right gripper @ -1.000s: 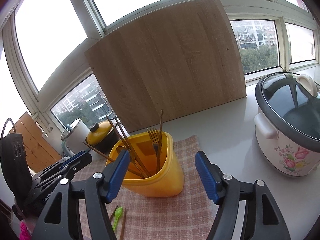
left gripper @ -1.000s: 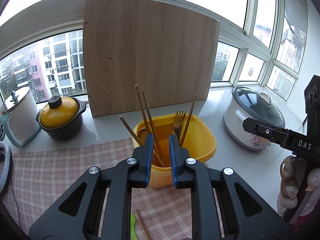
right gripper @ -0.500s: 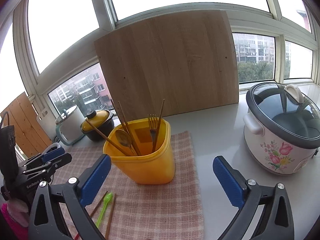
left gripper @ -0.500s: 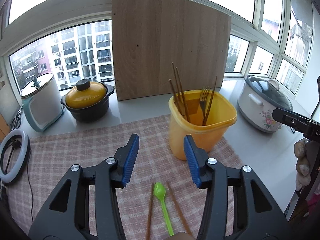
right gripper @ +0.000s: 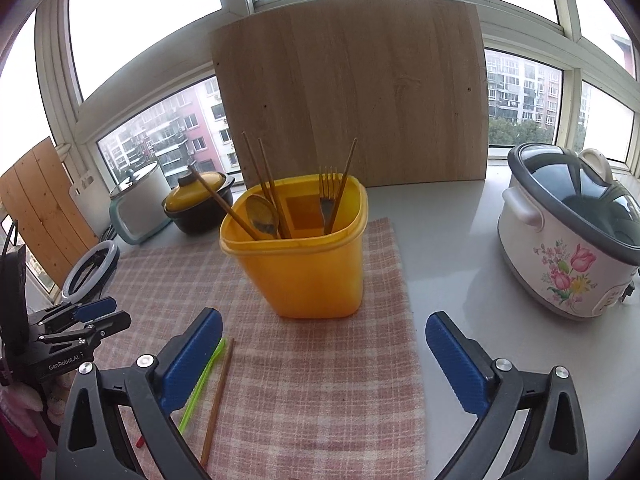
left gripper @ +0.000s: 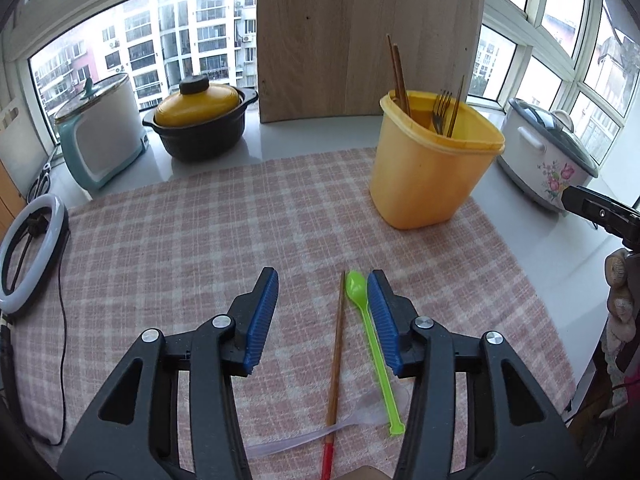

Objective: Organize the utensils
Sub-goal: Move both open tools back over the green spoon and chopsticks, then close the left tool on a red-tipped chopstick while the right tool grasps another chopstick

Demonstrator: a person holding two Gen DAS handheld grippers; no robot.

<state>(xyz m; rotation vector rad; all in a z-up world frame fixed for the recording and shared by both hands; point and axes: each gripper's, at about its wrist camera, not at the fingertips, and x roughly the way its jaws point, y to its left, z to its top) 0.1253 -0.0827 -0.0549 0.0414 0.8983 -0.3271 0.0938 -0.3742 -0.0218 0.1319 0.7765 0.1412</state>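
A yellow tub (left gripper: 432, 172) (right gripper: 312, 272) stands on the checked cloth and holds several chopsticks, a fork and a wooden spoon. A green plastic spoon (left gripper: 368, 332) (right gripper: 204, 380), a brown chopstick (left gripper: 336, 352) (right gripper: 218, 392) with a red end, and a clear plastic spoon (left gripper: 320, 436) lie on the cloth nearer me. My left gripper (left gripper: 322, 308) hangs open over them, its right finger just beside the green spoon, gripping nothing. My right gripper (right gripper: 322, 332) stands wide open in front of the tub, empty, with the spoon and chopstick by its left finger.
A wooden board (right gripper: 352, 96) leans on the window behind the tub. A flowered rice cooker (right gripper: 568, 248) sits to the right. To the left are a black pot with a yellow lid (left gripper: 200, 120), a white appliance (left gripper: 100, 132) and a ring light (left gripper: 32, 248).
My left gripper has opened, drawn back from the tub and dropped over the utensils on the cloth. My right gripper has opened wider and backed off from the tub.
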